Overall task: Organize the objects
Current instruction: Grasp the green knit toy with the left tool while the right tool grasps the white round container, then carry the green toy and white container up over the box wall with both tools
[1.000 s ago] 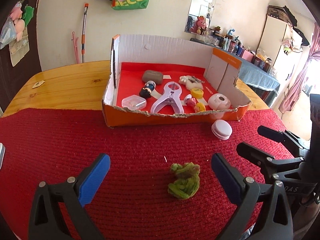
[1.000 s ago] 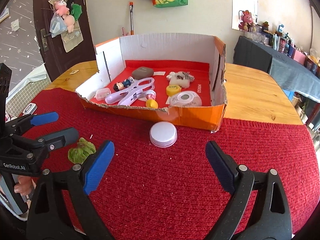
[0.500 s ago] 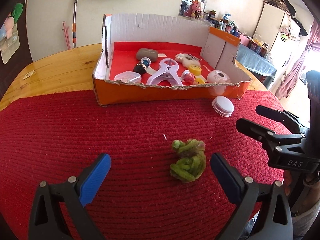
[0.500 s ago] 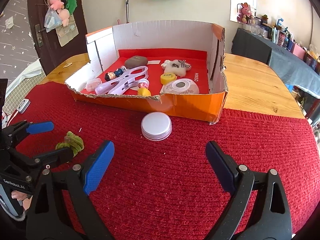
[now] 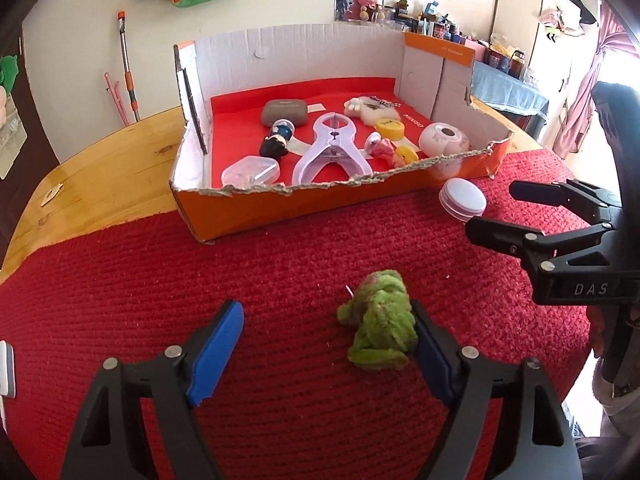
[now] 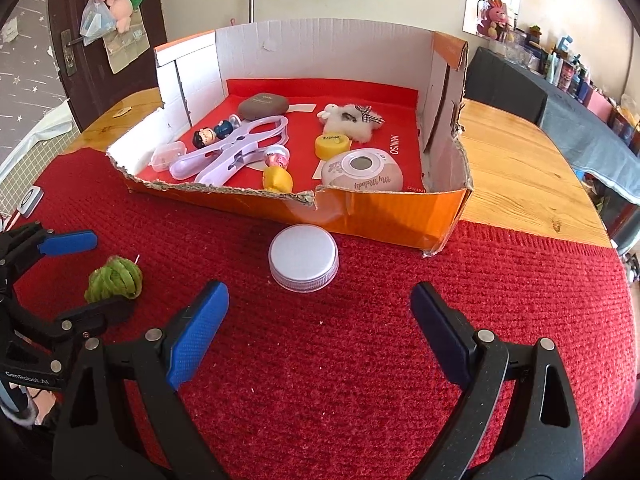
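A green fuzzy bundle (image 5: 380,330) lies on the red mat, against the right finger of my open left gripper (image 5: 326,350); it also shows in the right wrist view (image 6: 114,280). A round white lid (image 6: 303,258) lies on the mat just ahead of my open, empty right gripper (image 6: 320,334), in front of the orange cardboard box (image 6: 372,210). The box (image 5: 224,216) holds several small things: a lilac clamp (image 5: 334,148), a grey case (image 5: 284,112), a white plush (image 6: 350,118), a round white device (image 6: 362,176).
The red mat (image 6: 360,360) covers the near half of a wooden table (image 6: 516,168). A small white thing (image 6: 29,200) lies at the mat's left edge. A dark cloth-covered counter with clutter (image 6: 560,92) stands beyond the table on the right.
My left gripper has moved forward and left, so the green bundle now sits between its fingers against the right one. My right gripper has moved closer to the white lid.
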A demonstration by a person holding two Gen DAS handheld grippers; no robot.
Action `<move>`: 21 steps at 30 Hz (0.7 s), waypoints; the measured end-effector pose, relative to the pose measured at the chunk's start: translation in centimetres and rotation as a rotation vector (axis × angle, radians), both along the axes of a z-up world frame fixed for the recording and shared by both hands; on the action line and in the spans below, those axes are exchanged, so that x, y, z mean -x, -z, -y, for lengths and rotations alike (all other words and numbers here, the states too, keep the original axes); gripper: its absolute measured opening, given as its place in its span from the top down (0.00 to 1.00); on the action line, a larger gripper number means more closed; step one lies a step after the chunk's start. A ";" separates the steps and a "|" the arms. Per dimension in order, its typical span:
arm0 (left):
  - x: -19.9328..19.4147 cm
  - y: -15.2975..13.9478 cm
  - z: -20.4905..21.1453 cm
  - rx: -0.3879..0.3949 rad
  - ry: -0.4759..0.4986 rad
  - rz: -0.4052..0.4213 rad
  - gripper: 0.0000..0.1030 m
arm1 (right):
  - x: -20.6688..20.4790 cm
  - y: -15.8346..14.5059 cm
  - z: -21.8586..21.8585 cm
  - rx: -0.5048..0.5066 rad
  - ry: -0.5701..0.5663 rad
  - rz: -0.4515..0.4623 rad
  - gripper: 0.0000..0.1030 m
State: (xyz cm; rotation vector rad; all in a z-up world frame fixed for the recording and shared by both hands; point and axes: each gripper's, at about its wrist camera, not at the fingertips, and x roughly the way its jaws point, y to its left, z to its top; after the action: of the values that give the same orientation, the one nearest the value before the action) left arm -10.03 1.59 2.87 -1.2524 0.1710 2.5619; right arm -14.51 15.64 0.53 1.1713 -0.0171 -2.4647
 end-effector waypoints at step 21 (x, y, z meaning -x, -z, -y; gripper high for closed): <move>-0.5 -1.1 0.4 -0.119 0.111 0.005 0.75 | 0.8 0.0 2.4 -0.039 -0.081 -0.014 0.62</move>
State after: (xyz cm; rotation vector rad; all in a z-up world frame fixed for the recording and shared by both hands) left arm -9.49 1.16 3.97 -1.1723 0.0832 2.4361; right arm -15.36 13.23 0.51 1.1477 0.0814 -2.4130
